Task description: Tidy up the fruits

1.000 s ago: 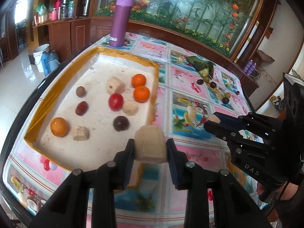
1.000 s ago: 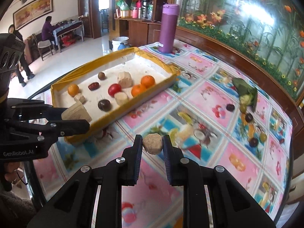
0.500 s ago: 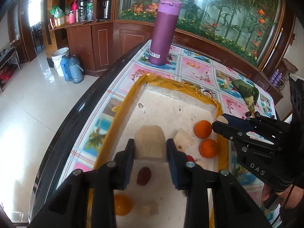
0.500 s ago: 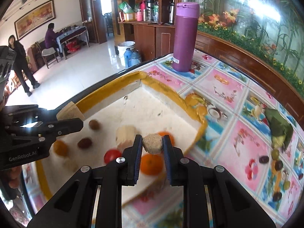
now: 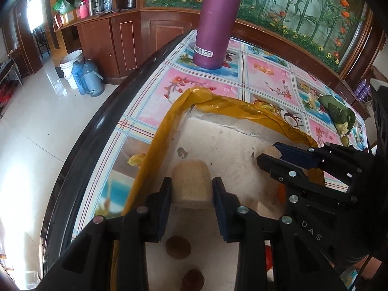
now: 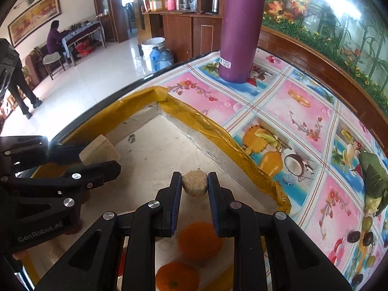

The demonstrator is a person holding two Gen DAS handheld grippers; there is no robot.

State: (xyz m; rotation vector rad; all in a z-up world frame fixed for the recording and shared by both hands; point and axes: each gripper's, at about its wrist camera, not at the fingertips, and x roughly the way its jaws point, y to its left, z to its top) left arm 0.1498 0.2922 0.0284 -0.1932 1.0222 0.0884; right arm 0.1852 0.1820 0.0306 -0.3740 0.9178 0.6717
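1. a pale tan faceted block (image 5: 190, 184) is clamped between the pads of the left gripper (image 5: 191, 191), above the white tray with yellow-taped rim (image 5: 160, 145).
2. a small beige grainy chunk (image 6: 194, 186) is pinched by the right gripper (image 6: 194, 189), over the tray's far corner.
3. two oranges (image 6: 200, 240) lie beneath; a tall purple bottle (image 6: 240, 29) stands beyond on the flowered tablecloth (image 6: 300, 111).

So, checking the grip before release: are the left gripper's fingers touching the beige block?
Touching. The left wrist view shows the left gripper with both fingers pressed flat against the sides of the beige block, no gap visible.
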